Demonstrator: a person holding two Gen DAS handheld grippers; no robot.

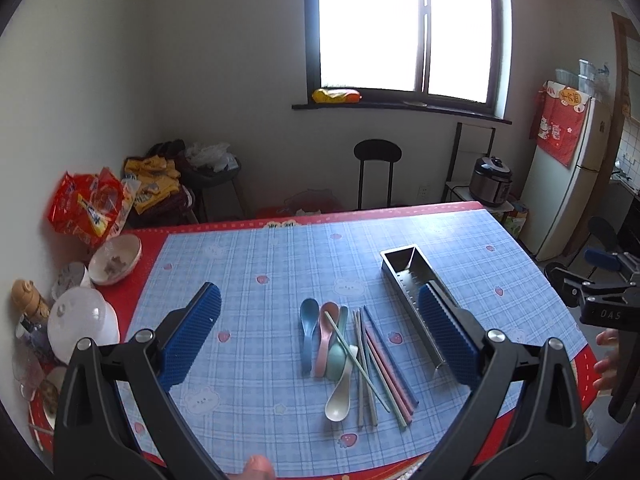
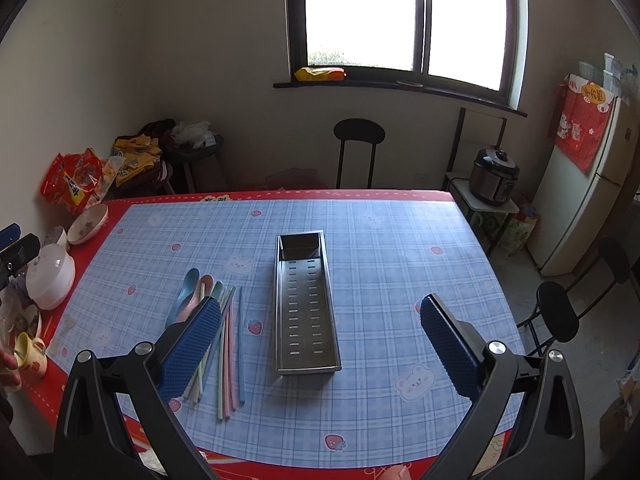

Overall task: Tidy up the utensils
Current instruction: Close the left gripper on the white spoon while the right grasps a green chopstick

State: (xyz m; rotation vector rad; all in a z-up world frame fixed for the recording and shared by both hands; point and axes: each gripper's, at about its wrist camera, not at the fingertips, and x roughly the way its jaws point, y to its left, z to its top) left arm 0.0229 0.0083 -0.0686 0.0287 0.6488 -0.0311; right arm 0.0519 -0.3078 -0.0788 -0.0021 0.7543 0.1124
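Observation:
Several pastel spoons [image 1: 326,340] and several pastel chopsticks [image 1: 380,364] lie in a loose pile on the blue checked tablecloth. An empty perforated steel tray [image 1: 416,296] lies to their right. My left gripper [image 1: 320,320] is open and empty, held above the pile. In the right wrist view the tray [image 2: 306,308] lies straight ahead, with the spoons [image 2: 192,292] and chopsticks [image 2: 232,344] to its left. My right gripper [image 2: 320,320] is open and empty above the tray's near end.
Bowls [image 1: 114,260], a white lidded pot [image 1: 82,324], a cup [image 2: 30,354] and snack bags [image 1: 88,208] crowd the table's left edge. Black stools [image 2: 556,316], a rice cooker [image 2: 494,176] and a fridge [image 2: 588,184] stand beyond the table's far and right sides.

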